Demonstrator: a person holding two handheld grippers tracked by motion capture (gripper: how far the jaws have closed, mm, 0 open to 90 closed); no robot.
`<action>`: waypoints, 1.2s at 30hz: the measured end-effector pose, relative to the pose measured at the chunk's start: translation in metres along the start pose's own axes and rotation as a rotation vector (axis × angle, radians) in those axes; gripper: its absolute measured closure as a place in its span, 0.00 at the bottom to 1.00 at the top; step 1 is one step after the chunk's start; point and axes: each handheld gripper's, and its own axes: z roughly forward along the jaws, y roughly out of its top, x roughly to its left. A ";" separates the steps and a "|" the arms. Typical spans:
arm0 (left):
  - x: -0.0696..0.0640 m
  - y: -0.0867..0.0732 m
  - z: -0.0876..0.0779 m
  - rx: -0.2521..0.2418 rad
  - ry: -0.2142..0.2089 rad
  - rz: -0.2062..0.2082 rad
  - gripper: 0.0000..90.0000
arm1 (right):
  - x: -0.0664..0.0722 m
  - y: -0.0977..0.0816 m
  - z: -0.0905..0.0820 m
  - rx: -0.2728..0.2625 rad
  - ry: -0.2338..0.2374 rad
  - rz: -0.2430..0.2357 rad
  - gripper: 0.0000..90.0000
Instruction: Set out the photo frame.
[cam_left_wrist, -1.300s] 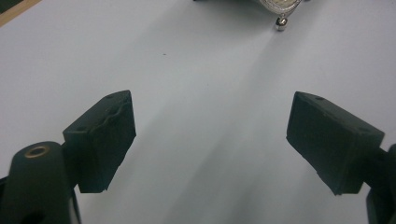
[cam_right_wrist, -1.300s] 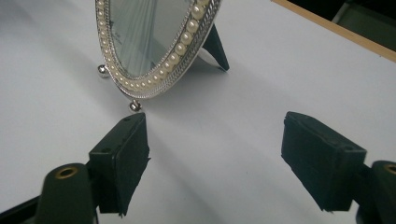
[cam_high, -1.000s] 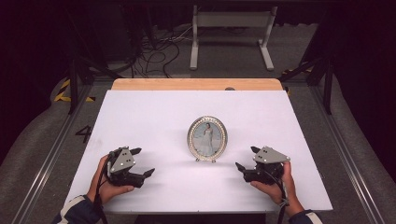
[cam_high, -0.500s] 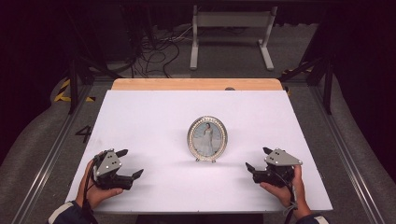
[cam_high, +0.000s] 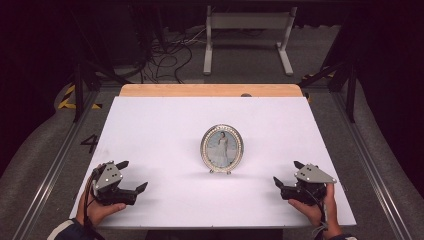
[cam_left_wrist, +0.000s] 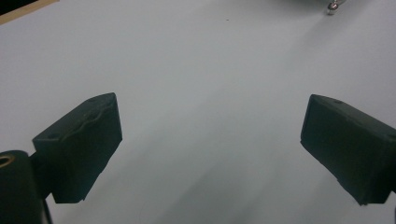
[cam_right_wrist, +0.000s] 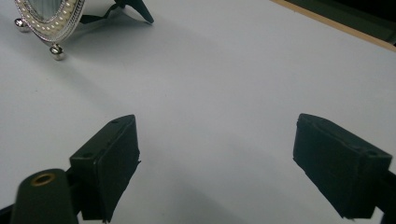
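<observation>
On the tabletop (cam_high: 165, 120), the left tool (cam_high: 135, 176) sits nearer the left corner than a second ago, jaws just opened wider, empty. Between both tools, the frame (cam_high: 222, 148) stands upright as before: oval, silver, pearl-edged, portrait inside. Farther right than before, the right tool (cam_high: 287, 173) gapes, released.

low at the near corners of the high view, well apart: left gripper (cam_high: 134, 176) in the left hand (cam_high: 97, 210), right gripper (cam_high: 286, 173) in the right hand (cam_high: 314, 210). both angled inward, jaws spread wide after just opening, nothing between them.
</observation>
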 end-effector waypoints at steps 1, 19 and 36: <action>0.001 0.000 0.001 0.009 -0.003 0.001 0.06 | -0.001 -0.003 0.000 0.011 -0.007 -0.002 0.16; 0.001 -0.004 0.002 0.014 -0.001 -0.004 0.04 | 0.004 -0.002 0.004 0.005 0.003 -0.012 0.16; 0.001 -0.004 0.001 0.015 0.015 -0.009 0.04 | 0.006 -0.001 0.005 0.001 0.000 -0.010 0.15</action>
